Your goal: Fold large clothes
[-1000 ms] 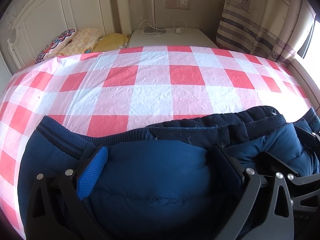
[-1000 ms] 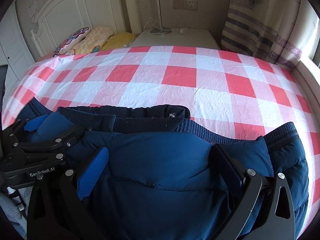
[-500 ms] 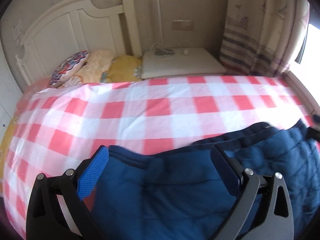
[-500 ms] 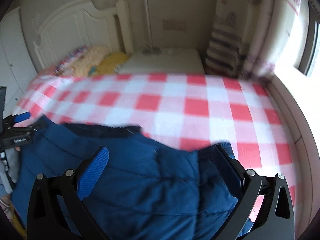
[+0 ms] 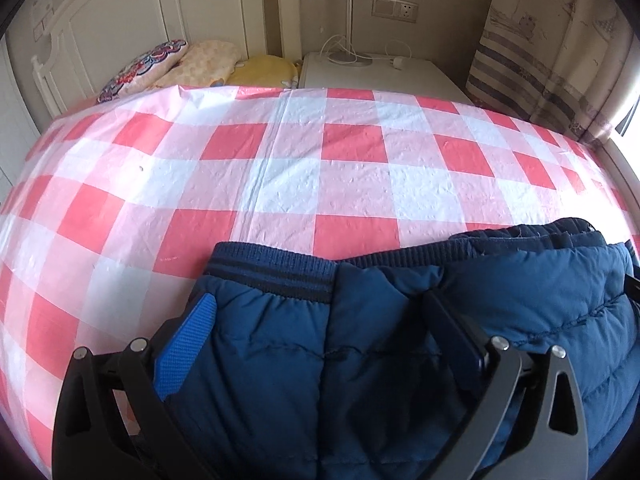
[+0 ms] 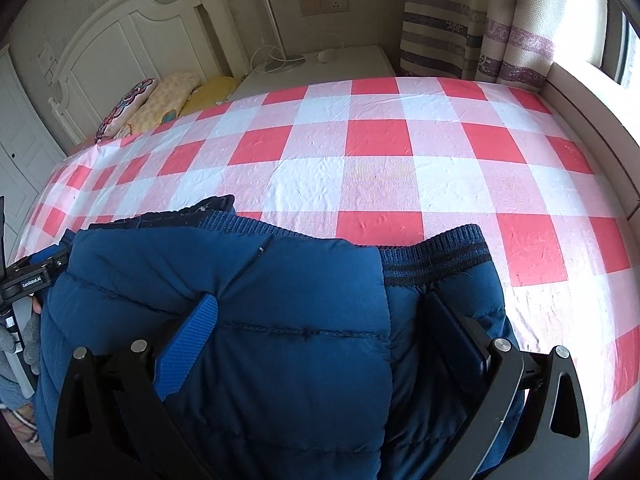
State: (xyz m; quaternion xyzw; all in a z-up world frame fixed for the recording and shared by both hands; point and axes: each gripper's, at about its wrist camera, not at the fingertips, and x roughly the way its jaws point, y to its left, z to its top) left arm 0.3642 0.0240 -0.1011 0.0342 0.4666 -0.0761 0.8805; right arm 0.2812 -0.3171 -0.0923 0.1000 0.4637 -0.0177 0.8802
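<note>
A: L gripper (image 5: pixel 320 332) – fingers spread wide, navy puffer jacket (image 5: pixel 400 360) bunched btwn them; a real clamp? can't tell.

B: R gripper (image 6: pixel 320 332) same; jaws apart, jacket fabric btwn, grip unclear.

A: Jacket lies on near edge of red-check bed cover (image 6: pixel 380 168); ribbed hem (image 6: pixel 436 256) faces headboard (image 6: pixel 132 44).

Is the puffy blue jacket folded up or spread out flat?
Folded, at least partly: on the blue puffer jacket, one quilted layer lies over another, and its ribbed hem peeks out beneath. How many folds, cannot tell.
</note>
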